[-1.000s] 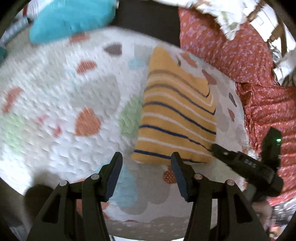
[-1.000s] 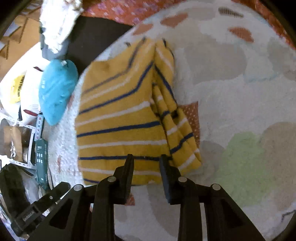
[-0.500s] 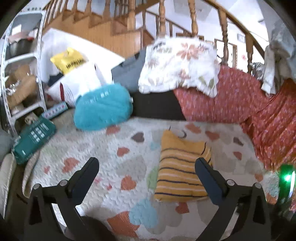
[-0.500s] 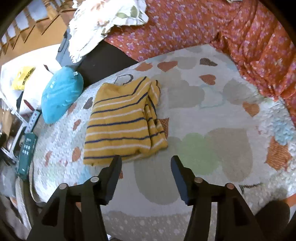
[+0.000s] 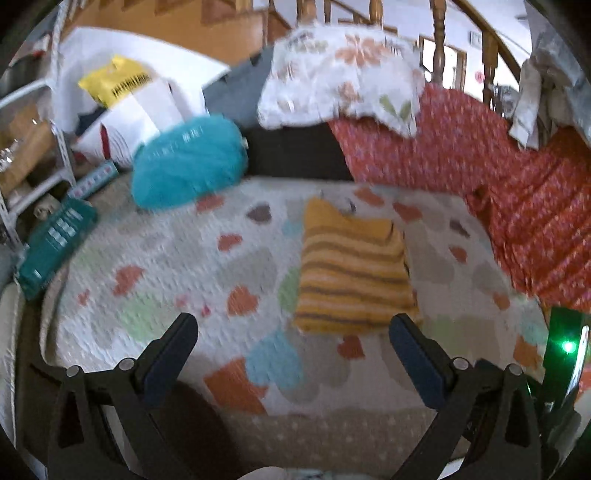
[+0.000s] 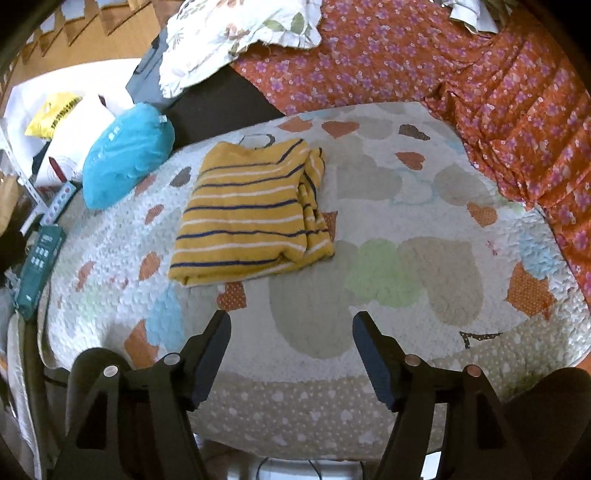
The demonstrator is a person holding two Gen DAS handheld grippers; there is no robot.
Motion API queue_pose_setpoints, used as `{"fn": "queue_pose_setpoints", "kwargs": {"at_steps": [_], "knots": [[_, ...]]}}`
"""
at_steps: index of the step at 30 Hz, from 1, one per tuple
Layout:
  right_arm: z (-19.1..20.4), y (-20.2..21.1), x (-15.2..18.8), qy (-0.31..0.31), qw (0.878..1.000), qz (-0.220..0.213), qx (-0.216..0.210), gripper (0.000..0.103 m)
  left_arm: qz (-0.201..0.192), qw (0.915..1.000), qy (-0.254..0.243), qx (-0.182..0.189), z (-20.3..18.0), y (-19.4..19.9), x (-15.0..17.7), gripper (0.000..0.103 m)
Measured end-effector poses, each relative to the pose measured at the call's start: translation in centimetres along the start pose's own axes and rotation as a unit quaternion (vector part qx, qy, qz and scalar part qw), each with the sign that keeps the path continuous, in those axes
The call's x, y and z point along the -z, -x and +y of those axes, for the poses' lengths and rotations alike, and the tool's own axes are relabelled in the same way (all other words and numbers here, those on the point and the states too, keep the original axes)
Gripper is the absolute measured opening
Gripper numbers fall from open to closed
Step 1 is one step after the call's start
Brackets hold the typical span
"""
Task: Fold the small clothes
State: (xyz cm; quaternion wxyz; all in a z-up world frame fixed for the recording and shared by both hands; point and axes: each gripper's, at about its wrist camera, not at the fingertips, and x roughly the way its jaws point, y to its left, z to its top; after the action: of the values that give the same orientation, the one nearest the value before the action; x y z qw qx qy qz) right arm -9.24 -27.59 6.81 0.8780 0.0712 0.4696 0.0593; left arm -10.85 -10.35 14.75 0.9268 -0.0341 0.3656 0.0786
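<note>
A yellow shirt with dark blue and white stripes (image 6: 251, 218) lies folded into a rectangle on a white quilt with coloured hearts (image 6: 406, 206). It also shows in the left wrist view (image 5: 351, 273), blurred. My left gripper (image 5: 293, 339) is open and empty, held back near the quilt's front edge, well short of the shirt. My right gripper (image 6: 291, 339) is open and empty, also near the front edge, to the right of the shirt and apart from it.
A teal cushion (image 6: 125, 155) lies at the quilt's back left. A red flowered cloth (image 6: 498, 92) covers the back and right. A flowered pillow (image 6: 229, 33), white bags (image 5: 125, 103) and a green box (image 6: 38, 266) lie at the left and back.
Both grippers have pulled back from the folded shirt and opened wider. The shirt stays folded on the quilt and now looks smaller and farther away.
</note>
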Motion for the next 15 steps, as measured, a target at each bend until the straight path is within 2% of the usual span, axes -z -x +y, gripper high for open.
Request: {"fn": "queue_pose_setpoints", "kwargs": {"at_steps": [5, 10, 15], "knots": [[0.1, -1.6, 0.8, -0.002, 0.999, 0.029, 0.018, 0.073, 0.046, 0.9988, 0.016, 0.012, 0.7, -2.1, 1.2, 0.103], [0.8, -2.6, 1.4, 0.015, 0.999, 0.044, 0.028, 0.073, 0.075, 0.9963, 0.037, 0.022, 1.7, -3.6, 1.7, 0.103], [1.6, -2.8, 1.6, 0.032, 0.998, 0.044, 0.039, 0.074, 0.082, 0.9957, 0.036, 0.023, 1.9, -4.0, 1.8, 0.103]]}}
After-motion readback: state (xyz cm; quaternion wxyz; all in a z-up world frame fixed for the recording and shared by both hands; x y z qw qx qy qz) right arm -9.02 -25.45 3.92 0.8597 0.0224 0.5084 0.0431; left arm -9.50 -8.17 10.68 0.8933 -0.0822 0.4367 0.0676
